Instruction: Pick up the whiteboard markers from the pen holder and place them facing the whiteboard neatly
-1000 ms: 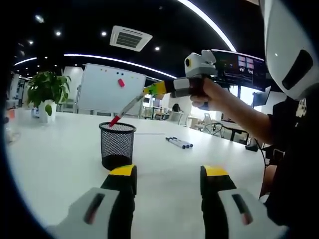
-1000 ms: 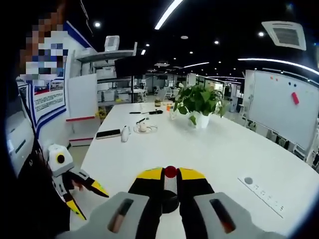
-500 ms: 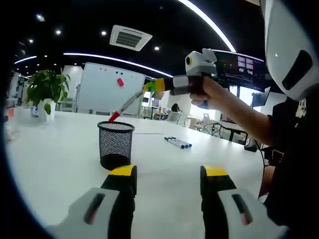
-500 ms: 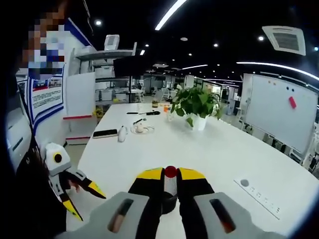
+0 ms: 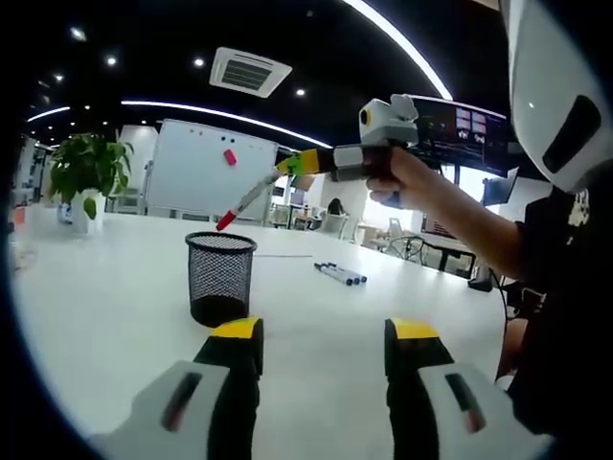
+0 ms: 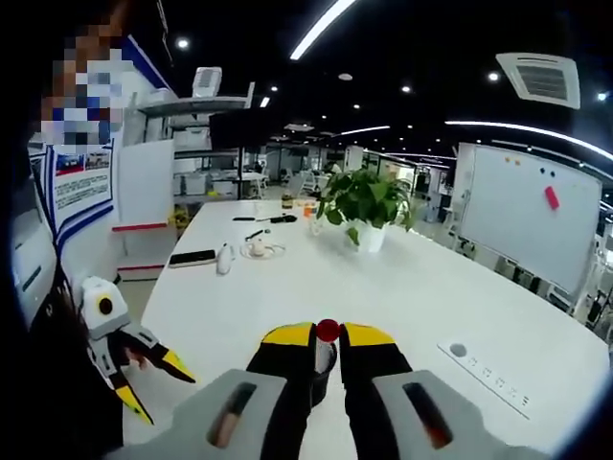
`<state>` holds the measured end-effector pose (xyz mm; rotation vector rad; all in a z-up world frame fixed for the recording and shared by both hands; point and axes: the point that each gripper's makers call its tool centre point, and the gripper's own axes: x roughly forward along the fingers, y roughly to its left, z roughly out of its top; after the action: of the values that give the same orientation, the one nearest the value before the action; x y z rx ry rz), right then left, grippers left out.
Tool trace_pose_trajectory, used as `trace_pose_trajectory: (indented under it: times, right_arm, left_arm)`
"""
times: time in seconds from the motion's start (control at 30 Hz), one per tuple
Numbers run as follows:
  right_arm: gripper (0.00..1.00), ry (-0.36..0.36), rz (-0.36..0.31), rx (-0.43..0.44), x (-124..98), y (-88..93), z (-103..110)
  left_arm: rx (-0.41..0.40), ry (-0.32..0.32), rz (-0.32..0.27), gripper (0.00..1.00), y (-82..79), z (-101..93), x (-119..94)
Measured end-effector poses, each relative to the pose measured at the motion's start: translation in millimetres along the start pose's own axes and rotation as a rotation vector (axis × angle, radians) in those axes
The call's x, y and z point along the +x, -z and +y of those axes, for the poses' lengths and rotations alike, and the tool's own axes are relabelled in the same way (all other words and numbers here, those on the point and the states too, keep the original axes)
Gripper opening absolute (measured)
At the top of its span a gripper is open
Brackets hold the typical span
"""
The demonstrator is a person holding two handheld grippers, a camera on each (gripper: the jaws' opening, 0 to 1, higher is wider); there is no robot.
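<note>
A black mesh pen holder (image 5: pixel 218 278) stands on the white table (image 5: pixel 105 326). Above it, my right gripper (image 5: pixel 292 171) reaches in from the right in a person's hand, shut on a red-capped marker (image 5: pixel 244 201) whose tip hangs just over the holder's rim. In the right gripper view the red cap (image 6: pixel 328 331) pokes out between the closed jaws of the right gripper (image 6: pixel 328 337). Three markers (image 5: pixel 341 274) lie side by side on the table beyond the holder. My left gripper (image 5: pixel 324 333) is open and holds nothing, close in front of the holder. The whiteboard (image 5: pixel 215 172) stands behind the table.
A potted plant (image 5: pixel 86 177) sits at the table's far left. The right gripper view has a phone (image 6: pixel 192 258), small items beside it, a socket panel (image 6: pixel 484 369) set in the table, and the left gripper (image 6: pixel 158 391) low on the left.
The right gripper has lifted the red-capped marker a little higher, so its tip now clears the holder's rim. The left gripper has stayed open in place.
</note>
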<state>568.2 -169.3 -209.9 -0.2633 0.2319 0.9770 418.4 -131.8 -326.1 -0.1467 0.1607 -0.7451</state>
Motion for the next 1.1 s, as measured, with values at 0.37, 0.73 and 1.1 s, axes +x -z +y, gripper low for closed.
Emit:
trace_pose_trajectory:
  times: [0.37,0.73,1.1]
  right_arm:
    - [0.13,0.024,-0.011,-0.010,-4,-3.5,-6]
    - [0.13,0.046,0.005,-0.025,-6,1.4,-11]
    - [0.13,0.062,0.014,-0.018,-6,8.0,-13]
  left_arm:
    - [-0.003,0.000,0.000,0.52,0.7,0.4,0]
    - [0.000,0.007,-0.003,0.52,-0.4,-1.3,0]
    - [-0.004,0.013,-0.002,0.52,0.5,-1.4,0]
